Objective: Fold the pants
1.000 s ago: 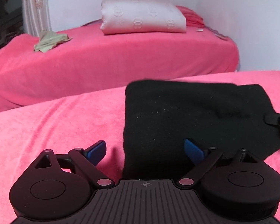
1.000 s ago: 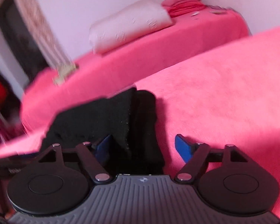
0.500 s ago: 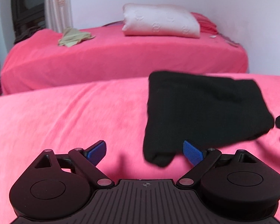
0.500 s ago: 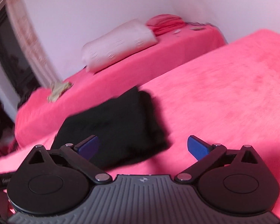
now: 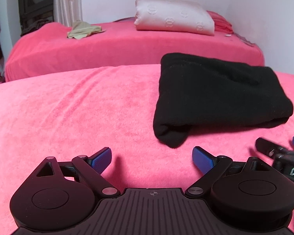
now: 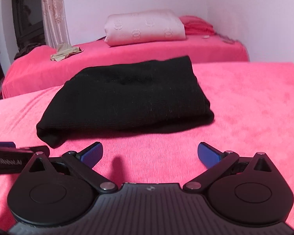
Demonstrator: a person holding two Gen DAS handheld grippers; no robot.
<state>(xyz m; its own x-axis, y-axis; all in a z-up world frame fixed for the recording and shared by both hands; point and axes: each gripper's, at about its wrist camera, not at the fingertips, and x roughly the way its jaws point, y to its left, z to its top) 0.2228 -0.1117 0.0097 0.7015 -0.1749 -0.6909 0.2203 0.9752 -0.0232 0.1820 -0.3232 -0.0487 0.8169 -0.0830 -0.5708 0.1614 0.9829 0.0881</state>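
the black pants (image 5: 215, 96) lay folded in a thick bundle on the pink blanket (image 5: 68, 107), right of centre in the left wrist view and centre in the right wrist view. the left gripper (image 5: 151, 157) and right gripper (image 6: 150, 154) both stood spread wide and empty, just short of the bundle. white lettering on the right gripper's body at the frame's right edge read only "da", and the cream pillow (image 6: 145, 29) at upper centre bore embossed interlocking-ring logos.

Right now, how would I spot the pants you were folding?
Look at the nearer pink bed, in front of the one with the pale quilt. The pants lie folded there, the only black thing on the pink cover.
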